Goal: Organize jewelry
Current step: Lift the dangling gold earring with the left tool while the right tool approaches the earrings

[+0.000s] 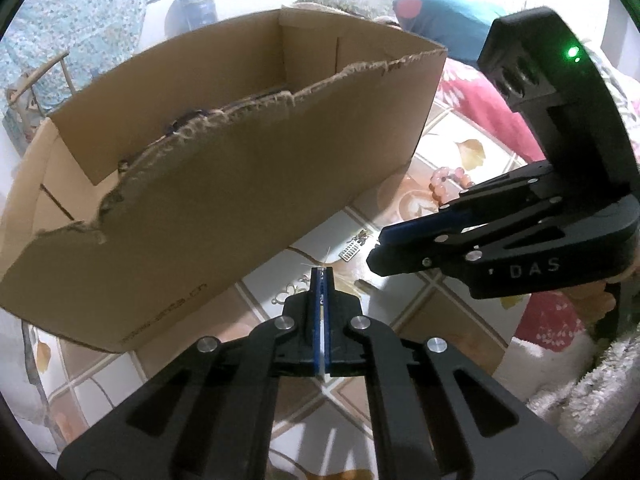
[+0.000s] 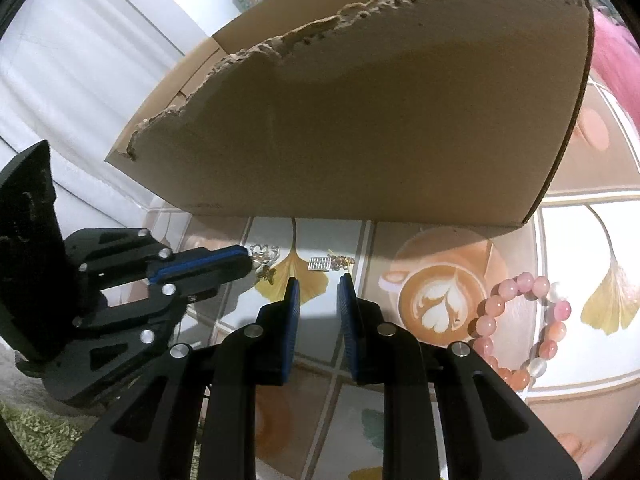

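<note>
A torn-rimmed cardboard box [image 1: 224, 184] stands on the patterned tablecloth; it also fills the top of the right wrist view [image 2: 380, 128]. My left gripper [image 1: 321, 276] is shut, its tips [image 2: 244, 262] beside a clear and gold butterfly trinket [image 2: 266, 260]. I cannot tell if it grips anything. My right gripper [image 2: 318, 284] is open, above the cloth, pointing at a small silver and gold piece [image 2: 330, 263], seen also in the left wrist view [image 1: 354, 248]. A pink bead bracelet [image 2: 520, 328] lies to its right, partly hidden in the left wrist view [image 1: 446, 184].
The tablecloth [image 2: 440, 300] has coffee-cup and ginkgo-leaf prints. Pink and blue bedding [image 1: 472, 92] lies behind the box. A fluffy rug [image 2: 36, 432] shows at lower left. A white curtain [image 2: 80, 80] hangs at left.
</note>
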The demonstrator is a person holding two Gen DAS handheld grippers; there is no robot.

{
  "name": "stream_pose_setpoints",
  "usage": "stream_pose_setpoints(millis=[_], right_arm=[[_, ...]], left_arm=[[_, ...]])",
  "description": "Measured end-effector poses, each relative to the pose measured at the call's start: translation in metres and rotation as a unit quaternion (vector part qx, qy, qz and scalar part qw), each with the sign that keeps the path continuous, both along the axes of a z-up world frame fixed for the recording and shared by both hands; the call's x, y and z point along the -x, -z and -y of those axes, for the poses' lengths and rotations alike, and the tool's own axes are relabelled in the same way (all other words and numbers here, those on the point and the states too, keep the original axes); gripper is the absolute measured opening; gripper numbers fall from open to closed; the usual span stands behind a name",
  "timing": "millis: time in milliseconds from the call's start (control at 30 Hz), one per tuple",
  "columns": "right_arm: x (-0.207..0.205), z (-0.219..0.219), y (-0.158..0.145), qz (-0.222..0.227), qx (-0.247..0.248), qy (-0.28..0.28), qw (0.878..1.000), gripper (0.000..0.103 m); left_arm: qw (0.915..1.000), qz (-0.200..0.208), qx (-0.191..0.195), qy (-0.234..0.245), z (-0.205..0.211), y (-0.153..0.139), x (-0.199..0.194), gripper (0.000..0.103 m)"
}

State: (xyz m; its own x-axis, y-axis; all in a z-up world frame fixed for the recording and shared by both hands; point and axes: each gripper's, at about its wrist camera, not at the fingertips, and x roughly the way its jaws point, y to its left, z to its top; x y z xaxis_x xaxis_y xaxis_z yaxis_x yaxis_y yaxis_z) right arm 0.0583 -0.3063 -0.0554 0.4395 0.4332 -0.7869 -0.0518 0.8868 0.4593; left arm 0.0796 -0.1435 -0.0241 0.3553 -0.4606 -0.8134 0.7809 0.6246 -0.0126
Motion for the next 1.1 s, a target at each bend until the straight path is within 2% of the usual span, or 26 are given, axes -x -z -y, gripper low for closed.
stream_pose_setpoints(millis=[267,400,733,900,1100], right_arm=[[0.005,-0.003,-0.008,0.01,0.007,0.001,1.0,0.021],[0.004,-0.007,-0.009,0.011,0.014,0.0,1.0,0.02],[-0.01,-0.021,-0.014,0.034,0.08,-0.013,0.996,0.02],[-0.022,-0.022,-0.012,0.041,0.086,-0.028,0.995,0.02],[-0.025,-0.023,-0.003,0.018,0.067,-0.04,0.997,0.02]], left_arm=[[0.9991,-0.016,0.026,-0.029,-0.02,-0.008,0.001,0.0],[0.9981,-0.023,0.024,-0.052,-0.03,-0.007,0.0,0.0],[0.9964,-0.038,0.015,-0.074,-0.039,0.006,-0.008,0.0],[0.996,-0.043,0.014,-0.077,-0.04,0.011,-0.008,0.0],[0.9953,-0.051,0.016,-0.081,-0.043,0.014,-0.008,0.0]])
